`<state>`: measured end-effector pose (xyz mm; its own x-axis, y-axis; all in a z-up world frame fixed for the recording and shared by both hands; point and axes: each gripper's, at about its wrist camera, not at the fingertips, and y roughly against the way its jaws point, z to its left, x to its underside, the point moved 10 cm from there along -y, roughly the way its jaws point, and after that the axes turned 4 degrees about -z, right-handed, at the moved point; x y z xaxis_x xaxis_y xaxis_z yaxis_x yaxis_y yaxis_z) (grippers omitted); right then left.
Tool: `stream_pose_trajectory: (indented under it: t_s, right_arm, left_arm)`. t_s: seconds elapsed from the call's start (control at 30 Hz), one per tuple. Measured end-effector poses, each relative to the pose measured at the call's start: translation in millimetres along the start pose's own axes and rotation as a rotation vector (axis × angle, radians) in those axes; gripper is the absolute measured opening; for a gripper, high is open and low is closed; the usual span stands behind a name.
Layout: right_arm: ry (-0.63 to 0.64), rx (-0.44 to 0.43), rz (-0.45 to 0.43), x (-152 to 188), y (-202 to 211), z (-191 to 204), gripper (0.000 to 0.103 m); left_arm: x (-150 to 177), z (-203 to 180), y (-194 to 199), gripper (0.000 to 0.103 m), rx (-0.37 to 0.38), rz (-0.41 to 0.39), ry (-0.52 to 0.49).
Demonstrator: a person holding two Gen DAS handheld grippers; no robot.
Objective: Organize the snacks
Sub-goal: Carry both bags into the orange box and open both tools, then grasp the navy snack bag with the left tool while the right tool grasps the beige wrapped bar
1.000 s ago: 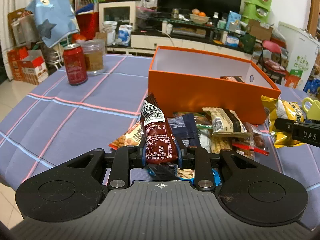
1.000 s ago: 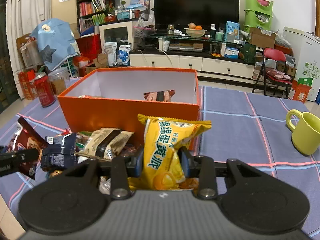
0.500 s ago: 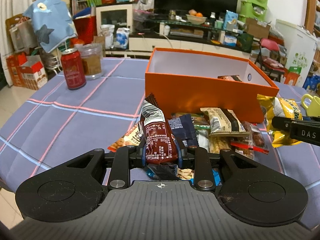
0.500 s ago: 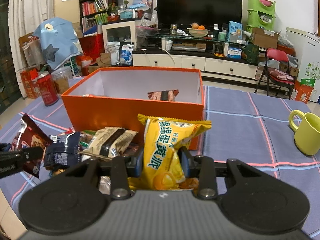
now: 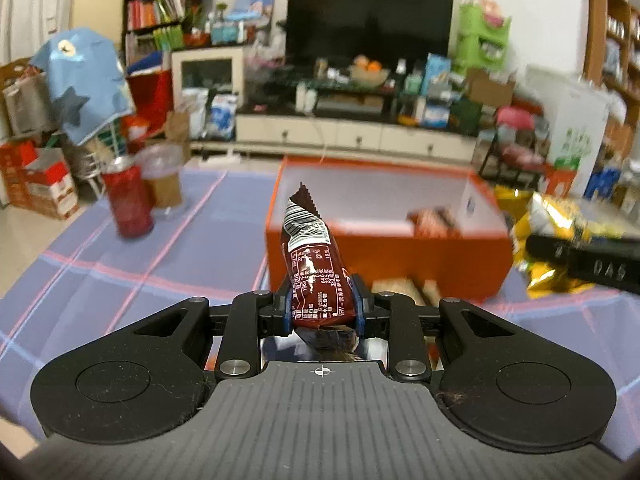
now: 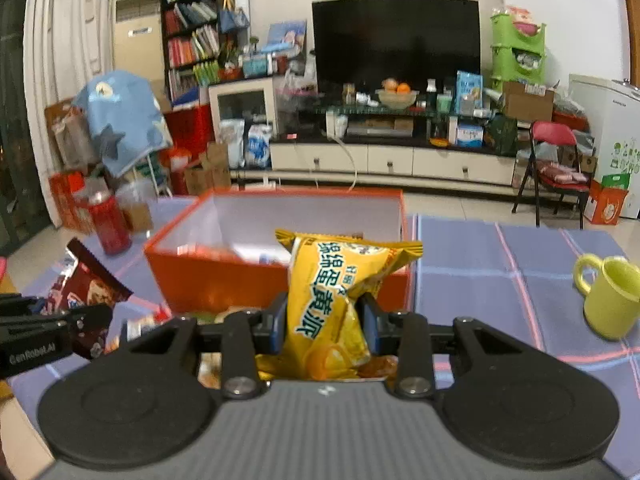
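My left gripper (image 5: 322, 306) is shut on a dark red snack bar (image 5: 314, 264) that stands upright in front of the orange box (image 5: 384, 256). In the right wrist view my right gripper (image 6: 325, 324) is shut on a yellow snack bag (image 6: 334, 292), held just before the orange box (image 6: 224, 276). The box is open-topped with a few wrappers inside. Each gripper shows in the other's view: the right one with its yellow bag (image 5: 560, 236) at the right edge, the left one with its dark red bar (image 6: 90, 292) at the left. Loose snacks (image 5: 404, 292) lie below, against the box front.
A red can (image 5: 128, 204) and a clear jar (image 5: 164, 180) stand on the blue checked tablecloth (image 5: 120, 264) to the left of the box. A yellow-green mug (image 6: 608, 296) sits to the right. Behind the table is a cluttered living room with a TV.
Both grippers have risen with their snacks, so the pile on the cloth has dropped low in both views and the box's inside shows more.
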<state>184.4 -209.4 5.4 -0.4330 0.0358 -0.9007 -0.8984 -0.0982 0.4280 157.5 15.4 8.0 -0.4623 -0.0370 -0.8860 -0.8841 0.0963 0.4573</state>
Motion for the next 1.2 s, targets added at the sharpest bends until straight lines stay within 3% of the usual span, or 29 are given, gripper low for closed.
stream_pose_trajectory:
  t_s: [0.17,0.33,0.47,0.5,0.53,0.6,0.67,0.77,0.87,1.03,1.1,1.2]
  right_arm:
    - [-0.034,0.014,-0.034,-31,-19,-13,0.037]
    - [-0.03,0.016,-0.013,-53,-75,-23,0.037]
    - [-0.012,0.013,0.026,-52,-116,-22,0.038]
    - [-0.013,0.018,0.037,-50,-124,-23,0.041]
    - [-0.015,0.03,0.046,-48,-131,-24,0.053]
    - [-0.026,0.027,0.059,-44,-134,-25,0.059]
    - [-0.033,0.026,0.033,-46,-119,-26,0.06]
    - [-0.048,0.025,-0.018,-48,-80,-24,0.064]
    - [-0.05,0.04,-0.027,-30,-39,-22,0.07]
    - [-0.084,0.049,0.048,18,-13,-10,0.072]
    - [-0.107,0.038,0.048,25,-12,-4,0.074]
    - [-0.125,-0.025,0.054,28,-19,23,0.095]
  left_arm:
    - [-47,-12,-27,0.0,0.078,-0.034,-0.001]
    - [-71,-32,-99,0.0,0.124,0.018,0.011]
    - [-70,-49,-164,0.0,0.124,0.094,-0.022]
    - [-66,-52,-176,0.0,0.128,0.128,-0.026]
    - [-62,-53,-180,0.0,0.13,0.147,-0.031]
    - [-63,-49,-171,0.003,0.129,0.117,-0.033]
    - [-67,-40,-151,0.022,0.138,0.076,-0.023]
    - [-67,-16,-112,0.027,0.141,0.029,0.004]
    - [-50,21,-78,0.03,0.067,0.016,0.057]
    - [-15,57,-49,0.032,0.038,0.056,0.107]
    - [-4,61,-49,0.035,0.049,0.069,0.08]
    - [4,51,-50,0.038,0.146,0.059,-0.061]
